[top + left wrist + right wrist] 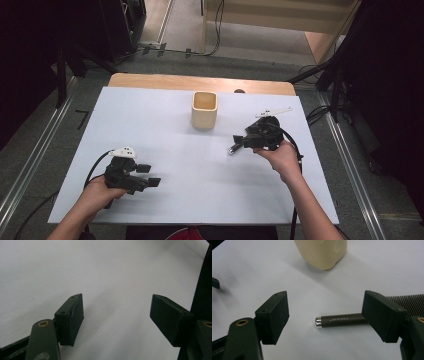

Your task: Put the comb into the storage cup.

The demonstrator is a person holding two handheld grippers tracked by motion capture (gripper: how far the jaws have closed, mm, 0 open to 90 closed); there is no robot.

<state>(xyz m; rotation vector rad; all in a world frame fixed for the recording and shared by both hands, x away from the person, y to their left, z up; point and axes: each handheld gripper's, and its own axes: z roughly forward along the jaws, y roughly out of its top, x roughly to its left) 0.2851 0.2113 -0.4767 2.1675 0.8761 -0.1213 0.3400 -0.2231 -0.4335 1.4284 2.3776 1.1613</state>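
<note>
Between the right claw's (325,315) spread jaws lies the pen (339,320).

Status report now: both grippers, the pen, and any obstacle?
Left gripper open, over bare table. Right gripper open, above the pen, not gripping. Comb beside pen; beige cup farther off.

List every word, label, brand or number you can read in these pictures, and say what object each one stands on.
"Creative Art": small pale lettering along the dark grey barrel of the pen lying on the white table, between the open jaws of the right gripper; the reading is uncertain because the letters are small and blurred.
The cream cup carries no lettering that can be seen.
The left gripper carries no readable marking.
</note>
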